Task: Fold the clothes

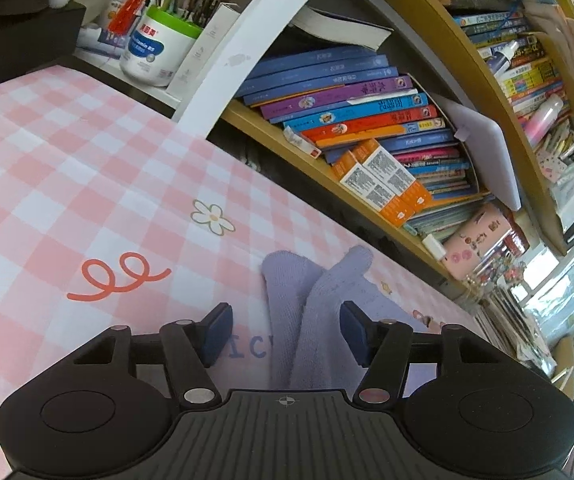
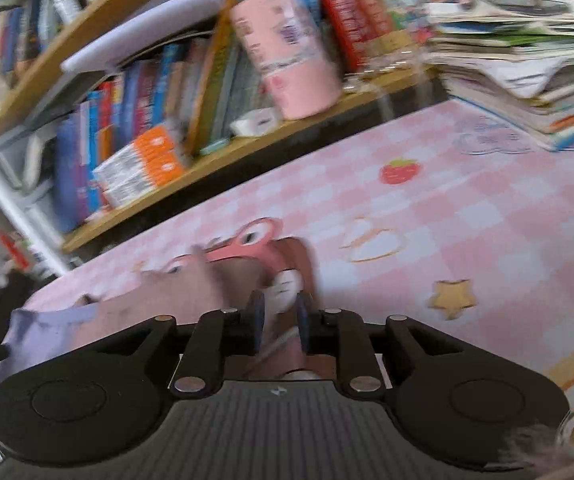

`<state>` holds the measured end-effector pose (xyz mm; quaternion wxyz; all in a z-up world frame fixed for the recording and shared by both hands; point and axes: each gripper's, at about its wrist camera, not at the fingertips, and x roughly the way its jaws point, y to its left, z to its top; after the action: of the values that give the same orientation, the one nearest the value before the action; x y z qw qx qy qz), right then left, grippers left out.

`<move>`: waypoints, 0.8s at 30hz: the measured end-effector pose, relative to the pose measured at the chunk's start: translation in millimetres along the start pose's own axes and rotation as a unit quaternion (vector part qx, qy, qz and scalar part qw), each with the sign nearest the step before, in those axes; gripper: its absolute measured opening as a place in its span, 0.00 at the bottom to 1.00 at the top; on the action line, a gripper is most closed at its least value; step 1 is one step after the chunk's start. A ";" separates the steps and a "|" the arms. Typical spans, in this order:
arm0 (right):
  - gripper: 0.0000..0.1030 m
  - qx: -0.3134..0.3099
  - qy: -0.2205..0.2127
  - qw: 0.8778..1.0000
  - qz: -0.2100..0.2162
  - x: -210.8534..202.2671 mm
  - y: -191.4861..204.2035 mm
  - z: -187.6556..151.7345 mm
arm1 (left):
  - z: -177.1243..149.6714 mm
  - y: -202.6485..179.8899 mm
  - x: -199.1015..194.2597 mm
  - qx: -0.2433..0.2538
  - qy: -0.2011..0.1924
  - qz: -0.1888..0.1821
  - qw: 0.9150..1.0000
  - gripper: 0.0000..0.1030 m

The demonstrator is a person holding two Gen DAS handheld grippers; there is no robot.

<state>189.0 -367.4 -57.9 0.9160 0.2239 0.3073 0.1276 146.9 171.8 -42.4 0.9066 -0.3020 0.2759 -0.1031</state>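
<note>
Pink checked tablecloth (image 1: 87, 168) underneath, cluttered bookshelf (image 1: 367, 128) behind. Nearest, left gripper (image 1: 286, 334) standing wide, lavender knit garment (image 1: 311, 300) lying loose between the pads, neither pad pressing it; likely poised to take a fold edge. Right gripper (image 2: 280, 322) narrow, pads close around a pink printed garment (image 2: 247, 264), apparently pinching a bunched ridge, though blur hides firm contact. Farther off, strawberry print (image 2: 401, 171) and book stack (image 2: 527, 64) at the table's far corner.
</note>
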 end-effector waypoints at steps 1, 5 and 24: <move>0.32 0.018 -0.001 1.000 0.020 -2.4 -5.8 1.4 | 0.3 0.7 -0.9 -0.002 -0.002 -0.004 1.000 0.58; 0.70 0.046 -0.003 0.995 0.089 -9.0 -10.9 5.3 | 1.4 2.4 -2.2 -0.009 -0.007 -0.014 1.000 0.61; 0.20 -0.007 0.055 0.993 0.108 18.7 44.2 -17.6 | 8.3 24.7 -4.8 -0.040 0.001 0.009 0.999 0.33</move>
<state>188.4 -316.3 -58.2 0.8801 0.2418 0.3306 0.2402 148.1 197.2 -49.7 0.8943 -0.3359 0.2833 -0.0844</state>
